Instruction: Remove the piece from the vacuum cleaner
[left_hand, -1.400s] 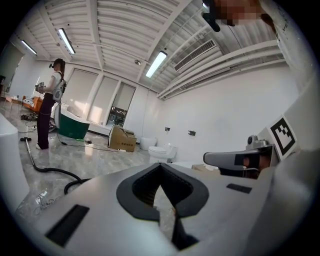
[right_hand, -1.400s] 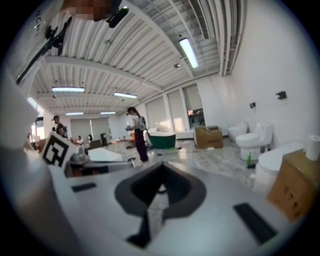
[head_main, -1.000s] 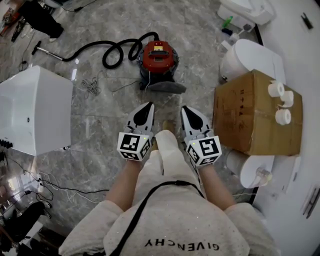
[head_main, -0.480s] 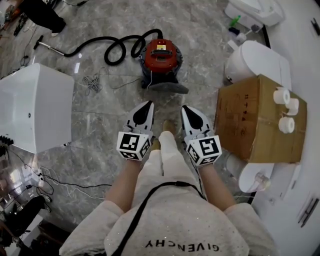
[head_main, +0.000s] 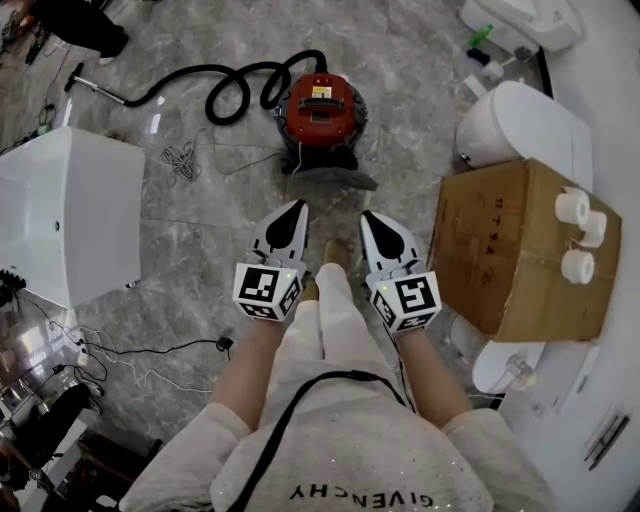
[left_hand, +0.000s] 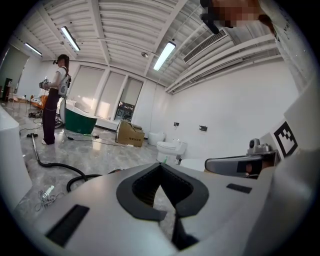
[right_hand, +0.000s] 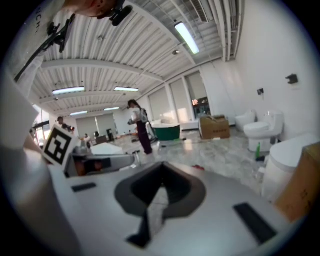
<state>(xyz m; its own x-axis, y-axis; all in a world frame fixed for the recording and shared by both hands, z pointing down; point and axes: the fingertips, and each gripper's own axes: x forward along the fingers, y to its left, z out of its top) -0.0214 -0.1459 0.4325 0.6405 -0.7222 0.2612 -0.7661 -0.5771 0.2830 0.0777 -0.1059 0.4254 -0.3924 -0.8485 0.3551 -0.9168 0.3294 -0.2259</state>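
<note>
Grippers empty, vacuum cleaner ahead on floor

Left gripper and right gripper side by side above person's knees, both jaws clenched on nothing. Further out, red vacuum cleaner sits on marble floor, well apart from both, with a grey flat part at its near edge. Black hose curls off left. Cardboard box at right, white toilet behind it.

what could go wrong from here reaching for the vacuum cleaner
The loose cable and coiled hose lie on the floor beside the vacuum cleaner; stepping in could snag a foot.
The left hand-held gripper and right hand-held gripper are both shut; they would probably just push it unless opened first.
The cardboard box stands close on the right; an elbow could topple its rolls.
</note>
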